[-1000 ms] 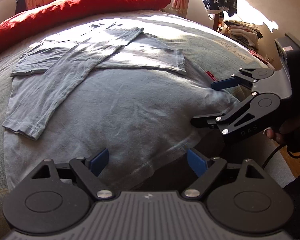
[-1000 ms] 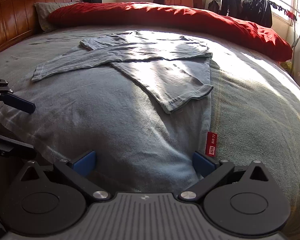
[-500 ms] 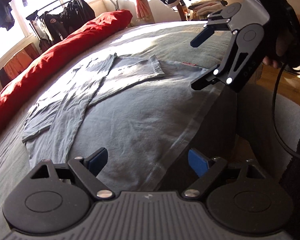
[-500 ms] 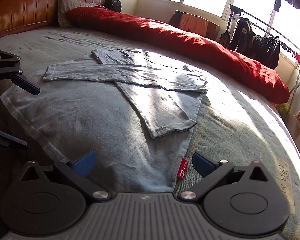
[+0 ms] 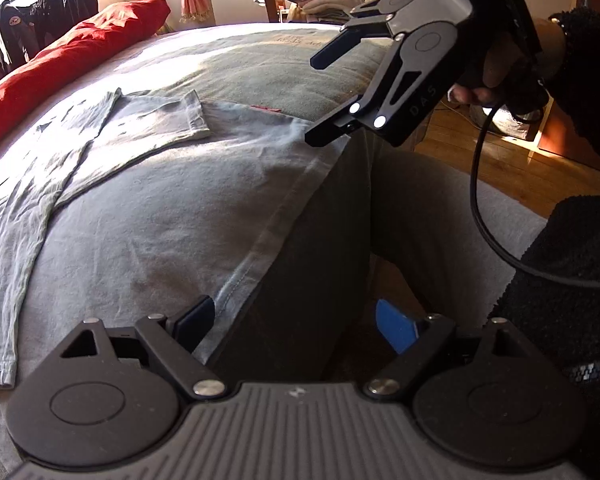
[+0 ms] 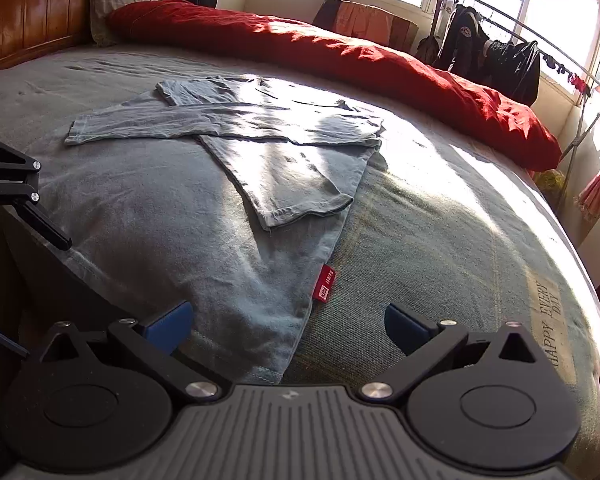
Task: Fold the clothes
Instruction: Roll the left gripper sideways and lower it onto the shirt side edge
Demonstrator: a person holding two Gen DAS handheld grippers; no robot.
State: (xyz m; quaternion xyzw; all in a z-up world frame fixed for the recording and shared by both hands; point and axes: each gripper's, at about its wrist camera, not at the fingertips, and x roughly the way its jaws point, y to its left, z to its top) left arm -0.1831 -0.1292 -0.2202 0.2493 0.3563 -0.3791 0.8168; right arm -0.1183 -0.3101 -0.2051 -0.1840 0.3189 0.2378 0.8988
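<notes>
Both tools stand wide open and hold nothing: the left tool (image 5: 296, 330) sits over the near hem of the shirt (image 5: 148, 216), one pad on the cloth and the other past the edge, and the right tool (image 6: 288, 326) hangs over the hem corner by the red tag (image 6: 325, 283). That shirt lies flat on the bed (image 6: 440, 216) with its sleeves already crossed over the chest, so I judge the step in hand is taking the hem to fold it up toward the collar. To do it well, each tool should bite the hem near its own corner — both layers, not just the top one (the bedcover is close in colour, so pinching it by mistake is a risk). Lift evenly, keep the hem taut between the tools, and lay it square with the shoulders.
</notes>
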